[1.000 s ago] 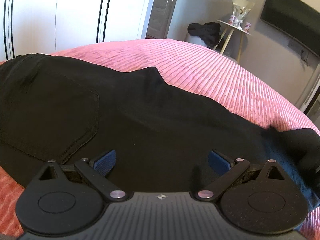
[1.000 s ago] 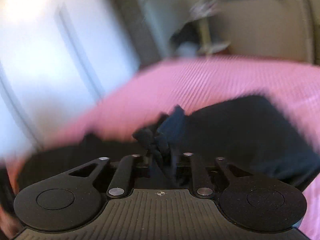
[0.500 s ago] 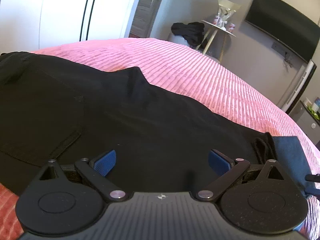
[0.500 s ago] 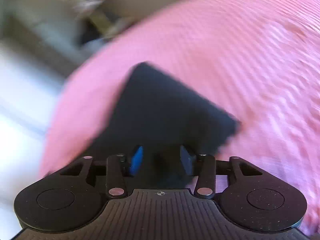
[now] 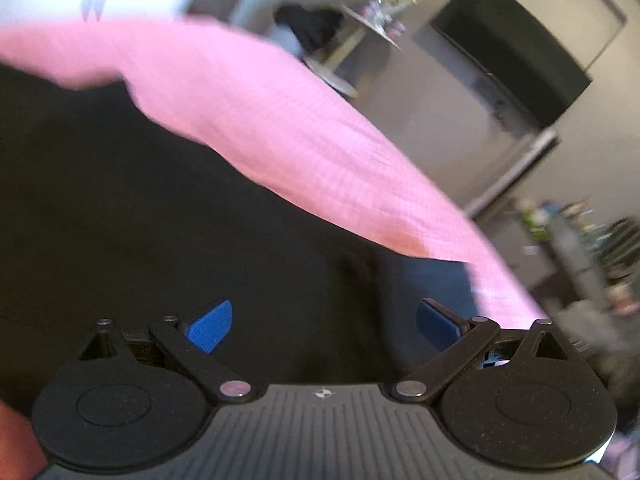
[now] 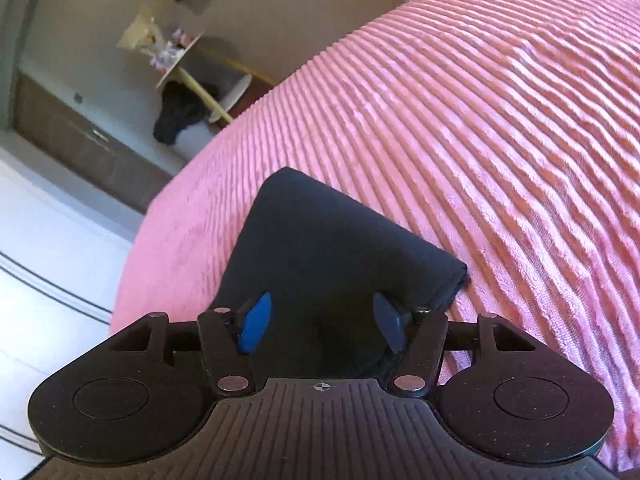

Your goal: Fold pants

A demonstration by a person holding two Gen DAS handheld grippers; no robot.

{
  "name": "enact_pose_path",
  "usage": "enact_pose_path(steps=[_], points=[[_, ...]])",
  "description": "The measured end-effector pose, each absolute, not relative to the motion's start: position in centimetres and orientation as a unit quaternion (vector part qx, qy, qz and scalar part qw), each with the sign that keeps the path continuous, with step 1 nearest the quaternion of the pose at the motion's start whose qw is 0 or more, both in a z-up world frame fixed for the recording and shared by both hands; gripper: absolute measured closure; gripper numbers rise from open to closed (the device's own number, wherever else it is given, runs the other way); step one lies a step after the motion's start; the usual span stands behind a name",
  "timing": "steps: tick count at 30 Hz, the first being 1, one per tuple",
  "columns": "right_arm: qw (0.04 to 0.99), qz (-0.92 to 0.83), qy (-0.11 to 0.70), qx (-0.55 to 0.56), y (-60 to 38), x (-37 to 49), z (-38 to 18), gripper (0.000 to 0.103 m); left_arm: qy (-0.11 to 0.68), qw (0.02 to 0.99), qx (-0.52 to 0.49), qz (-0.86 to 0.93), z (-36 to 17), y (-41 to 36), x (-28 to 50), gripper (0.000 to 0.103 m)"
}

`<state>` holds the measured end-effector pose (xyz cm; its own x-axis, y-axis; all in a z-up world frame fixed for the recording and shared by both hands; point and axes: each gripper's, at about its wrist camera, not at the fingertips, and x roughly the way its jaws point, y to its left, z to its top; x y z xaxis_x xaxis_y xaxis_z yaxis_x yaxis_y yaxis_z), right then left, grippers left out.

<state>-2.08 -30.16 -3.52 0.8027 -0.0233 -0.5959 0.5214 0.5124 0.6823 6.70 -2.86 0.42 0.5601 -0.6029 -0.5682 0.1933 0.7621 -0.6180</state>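
Between the blue pads of the right gripper point(image 6: 320, 322) we see a clear gap on both sides; its jaws have just been opening, and the pant-leg end point(image 6: 340, 248) lies between them with neither pad pressing on it. That dark fabric rests flat on the pink bedspread point(image 6: 480, 140), its squared corner pointing away from the gripper and its far hem just beside the ribbed pink cloth.

The left gripper point(image 5: 324, 324) stands with its jaws spread wide and grips nothing; the black pants point(image 5: 140, 220) spread beneath and beyond them across the bedspread point(image 5: 260, 120). We cannot tell whether its pads touch the cloth.

Taking the bedspread as our landmark: it is ribbed in fine ridges and fills most of the right wrist view. Beyond its far edge, in the left wrist view, stands a small side table point(image 5: 372, 28) with a pale ornament on top and a dark garment point(image 5: 308, 24) heaped just beside it. To the right of that, on the wall past the bed, hangs a dark television point(image 5: 516, 48). White wardrobe doors point(image 6: 48, 240) with thin dark lines lie past the bed's left edge in the right wrist view.

The left wrist view is smeared, so seams and pockets on the pants are lost to us, and the clutter at its right edge is unreadable. The pants run out of frame on the left.
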Motion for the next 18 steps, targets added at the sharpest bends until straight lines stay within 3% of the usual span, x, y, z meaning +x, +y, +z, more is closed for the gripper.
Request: enact_pose_path(steps=[5,18], points=[[0.825,-0.137,0.253,0.486,-31.0,-2.8,-4.6,0.034,0.488,0.760,-0.346,-0.254,-3.5,-5.8,9.7,0.004],[0.822,-0.091,0.238,0.509,-31.4,-1.5,-5.3,0.036,0.510,0.677,-0.446,-0.286,-6.2,-7.6,12.0,0.004]])
